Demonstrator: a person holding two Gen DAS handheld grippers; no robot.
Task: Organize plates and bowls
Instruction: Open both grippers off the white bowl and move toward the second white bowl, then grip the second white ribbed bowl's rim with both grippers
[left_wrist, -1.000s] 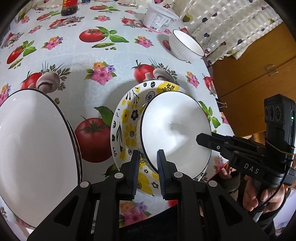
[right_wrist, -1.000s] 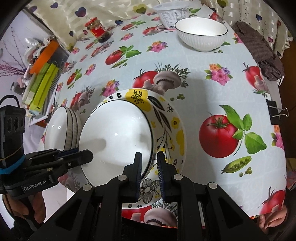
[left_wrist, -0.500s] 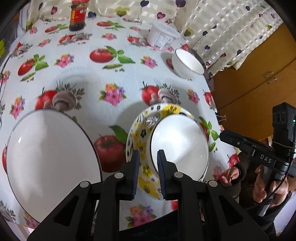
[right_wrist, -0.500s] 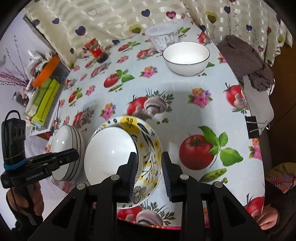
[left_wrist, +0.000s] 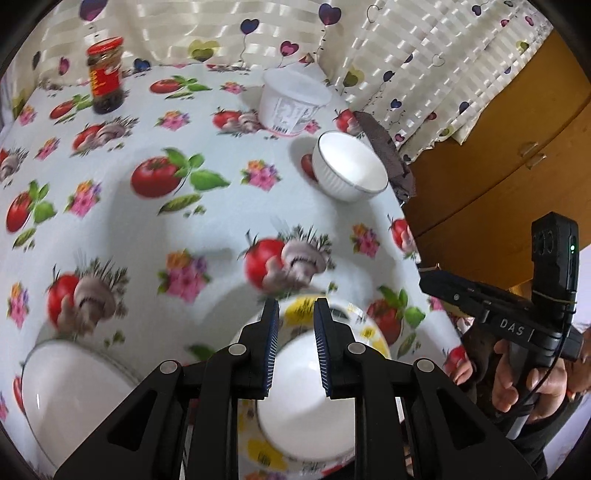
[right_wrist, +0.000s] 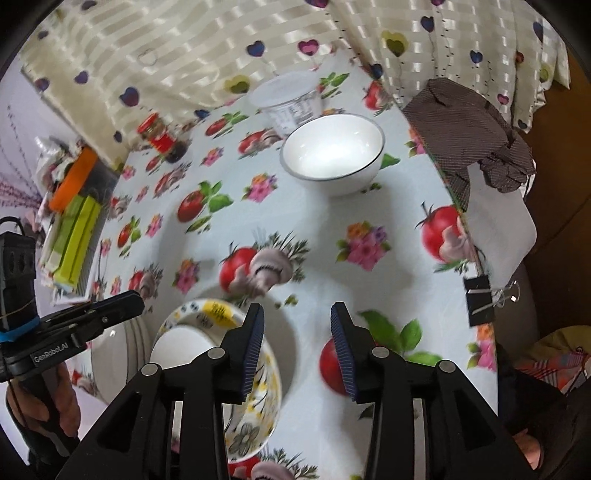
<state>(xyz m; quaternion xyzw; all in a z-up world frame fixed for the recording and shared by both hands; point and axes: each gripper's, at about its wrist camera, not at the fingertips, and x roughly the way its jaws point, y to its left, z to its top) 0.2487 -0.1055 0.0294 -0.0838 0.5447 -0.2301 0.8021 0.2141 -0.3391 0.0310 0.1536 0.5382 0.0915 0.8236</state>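
Note:
A white bowl (left_wrist: 306, 413) sits in a yellow-flowered plate (left_wrist: 373, 332) near the table's front edge; both also show in the right wrist view, the bowl (right_wrist: 181, 347) and the plate (right_wrist: 258, 384). A stack of white bowls (left_wrist: 70, 384) stands left of it. Another white bowl (left_wrist: 351, 170) stands far right, also in the right wrist view (right_wrist: 332, 151). My left gripper (left_wrist: 293, 343) is open and empty, raised above the plate. My right gripper (right_wrist: 297, 347) is open wide and empty, right of the plate.
A white plastic tub (left_wrist: 291, 99) and a red-lidded jar (left_wrist: 105, 74) stand at the back by the curtain. A brown cloth (right_wrist: 469, 129) lies at the right table edge, with a binder clip (right_wrist: 480, 299) on the cloth's rim. Boxes (right_wrist: 74, 236) lie at left.
Both grippers have let go of the white bowl and pulled back and up from it. The right jaws have opened wide; the left have opened a little.

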